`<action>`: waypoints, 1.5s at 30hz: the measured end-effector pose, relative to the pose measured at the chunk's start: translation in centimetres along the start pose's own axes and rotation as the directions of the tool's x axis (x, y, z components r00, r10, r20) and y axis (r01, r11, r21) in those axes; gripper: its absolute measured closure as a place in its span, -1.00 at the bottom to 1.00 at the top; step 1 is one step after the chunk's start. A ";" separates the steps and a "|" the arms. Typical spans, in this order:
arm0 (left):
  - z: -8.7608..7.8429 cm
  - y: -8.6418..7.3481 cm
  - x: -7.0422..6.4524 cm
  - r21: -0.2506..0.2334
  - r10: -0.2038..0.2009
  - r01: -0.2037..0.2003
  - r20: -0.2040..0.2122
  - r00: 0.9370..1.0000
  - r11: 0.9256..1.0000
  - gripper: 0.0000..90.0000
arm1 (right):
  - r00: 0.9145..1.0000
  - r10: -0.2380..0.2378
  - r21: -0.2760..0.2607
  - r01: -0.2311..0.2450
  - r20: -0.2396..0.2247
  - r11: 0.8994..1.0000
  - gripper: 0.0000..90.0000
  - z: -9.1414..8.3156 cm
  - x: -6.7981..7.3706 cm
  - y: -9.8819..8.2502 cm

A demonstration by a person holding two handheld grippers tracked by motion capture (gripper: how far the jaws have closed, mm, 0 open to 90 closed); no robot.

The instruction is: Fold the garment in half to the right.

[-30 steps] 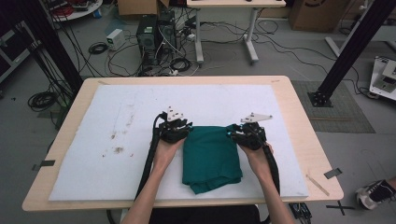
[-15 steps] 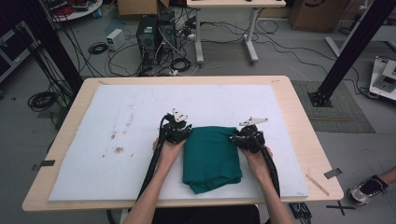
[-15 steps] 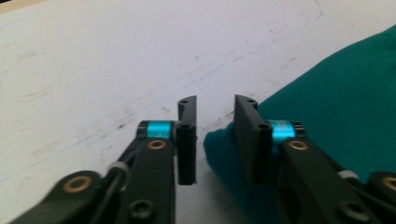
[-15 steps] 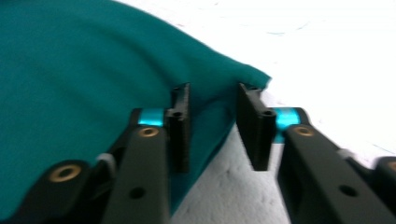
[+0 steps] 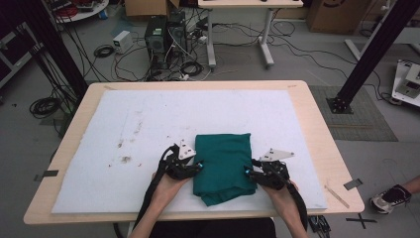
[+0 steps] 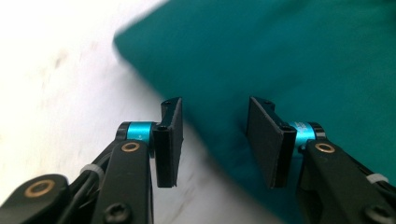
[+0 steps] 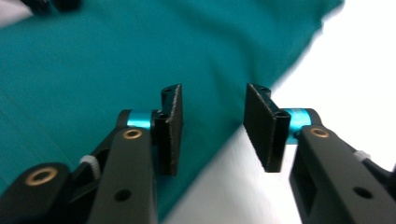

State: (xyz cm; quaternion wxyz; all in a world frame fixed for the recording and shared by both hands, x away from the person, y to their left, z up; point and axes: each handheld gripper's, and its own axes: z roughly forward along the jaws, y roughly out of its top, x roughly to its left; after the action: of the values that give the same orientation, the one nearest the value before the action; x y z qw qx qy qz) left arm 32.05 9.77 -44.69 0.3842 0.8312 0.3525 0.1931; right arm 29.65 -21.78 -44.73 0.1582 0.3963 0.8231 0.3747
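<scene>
A folded green cloth is lying on the white mat that covers the wooden table, toward the near edge and about midway across. A person's two hands are coming in from the bottom of the high view, each carrying a gripper, and are flanking the cloth at its near end. The left gripper is sitting at the cloth's left edge, the right gripper at its right edge, both pointing inward at the fabric.

In the left gripper view, the left gripper is standing with its jaws apart, having just been opening; the edge of the cloth is running under the gap, and the pads are not pressing on it. In the right gripper view, the right gripper is likewise standing with its jaws apart, having just been opening, with the cloth's border crossing beneath the gap and no pinch on the fabric.

Brown stains are marking the mat left of the cloth. Behind the table, cables are trailing across the floor.
</scene>
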 end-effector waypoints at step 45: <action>-10.8 -6.0 8.9 -0.269 -0.114 0.098 -0.044 0.993 0.958 -0.43 | 0.992 0.104 -0.242 -0.083 0.077 0.967 -0.52 -4.6 -2.5 -2.0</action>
State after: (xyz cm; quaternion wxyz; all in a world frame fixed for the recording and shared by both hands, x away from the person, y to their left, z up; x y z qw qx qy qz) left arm 29.09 24.47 -42.12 0.4915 0.7460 0.3786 0.2422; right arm 27.60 -26.76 -43.29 0.2230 0.4292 0.7448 0.4597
